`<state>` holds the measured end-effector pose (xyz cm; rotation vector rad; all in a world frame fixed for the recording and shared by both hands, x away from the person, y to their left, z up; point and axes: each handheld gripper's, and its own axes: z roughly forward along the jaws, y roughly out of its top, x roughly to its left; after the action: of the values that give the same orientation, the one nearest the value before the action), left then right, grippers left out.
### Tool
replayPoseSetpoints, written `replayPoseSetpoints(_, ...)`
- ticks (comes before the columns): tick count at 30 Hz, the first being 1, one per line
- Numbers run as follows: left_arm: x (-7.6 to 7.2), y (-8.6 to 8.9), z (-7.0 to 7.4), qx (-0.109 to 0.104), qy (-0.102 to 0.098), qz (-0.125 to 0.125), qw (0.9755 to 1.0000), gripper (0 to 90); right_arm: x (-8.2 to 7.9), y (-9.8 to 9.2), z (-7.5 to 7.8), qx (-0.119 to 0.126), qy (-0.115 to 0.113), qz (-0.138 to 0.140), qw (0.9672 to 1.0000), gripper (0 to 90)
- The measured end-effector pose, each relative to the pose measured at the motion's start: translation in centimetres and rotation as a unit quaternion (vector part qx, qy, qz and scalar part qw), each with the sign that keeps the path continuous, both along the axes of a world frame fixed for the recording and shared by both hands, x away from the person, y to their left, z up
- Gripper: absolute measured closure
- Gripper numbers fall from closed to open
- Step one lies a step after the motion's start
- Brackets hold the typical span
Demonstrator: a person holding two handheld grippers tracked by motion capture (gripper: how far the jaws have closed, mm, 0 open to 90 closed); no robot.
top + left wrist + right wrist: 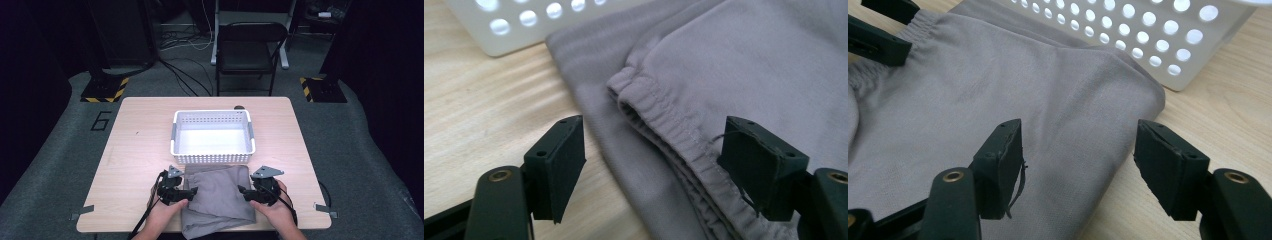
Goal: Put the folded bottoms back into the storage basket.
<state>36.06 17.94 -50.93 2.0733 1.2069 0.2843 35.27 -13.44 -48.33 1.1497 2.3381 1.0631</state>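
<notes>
A grey folded garment [217, 192] with an elastic waistband [664, 125] lies on the wooden table [140, 140], just in front of a white perforated basket [212, 158]. My left gripper [192, 190] sits at the cloth's left edge. In the left gripper view its jaws [651, 150] stand open with the waistband between them, and the pads are off the cloth. My right gripper [241, 191] is at the garment's right edge. Its jaws [1078, 150] are open over the cloth's folded edge [998, 85]. The left gripper [910, 27] also appears far off in the right gripper view.
The basket [1128, 35] is empty and stands mid-table; its near wall [499, 35] is close to the cloth. Bare wood lies to either side of the garment. A black folding chair [247, 50] stands beyond the table's far edge.
</notes>
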Motion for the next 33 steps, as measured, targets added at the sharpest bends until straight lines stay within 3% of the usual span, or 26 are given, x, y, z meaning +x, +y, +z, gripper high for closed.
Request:
replayPoseSetpoints(6,0.0,-0.5,-0.5,0.009,0.005,0.0,0.9999,25.2,0.0,0.1,-0.2,-0.002,0.003,0.006,1.0,35.8)
replayPoseSetpoints(15,-0.4,-0.9,-0.8,0.026,-0.022,-0.001,0.9994,25.7,0.0,0.4,-0.5,-0.008,0.008,0.01,0.9999,36.1)
replayPoseSetpoints(24,-1.0,-1.6,-0.9,0.043,-0.033,-0.011,0.9985,26.2,0.0,0.4,-0.5,-0.008,0.009,0.008,0.9999,36.4)
replayPoseSetpoints(33,-1.2,-1.9,-0.7,0.041,-0.035,-0.019,0.9984,43.1,-0.1,0.7,-0.7,-0.009,0.013,0.01,0.9998,35.7)
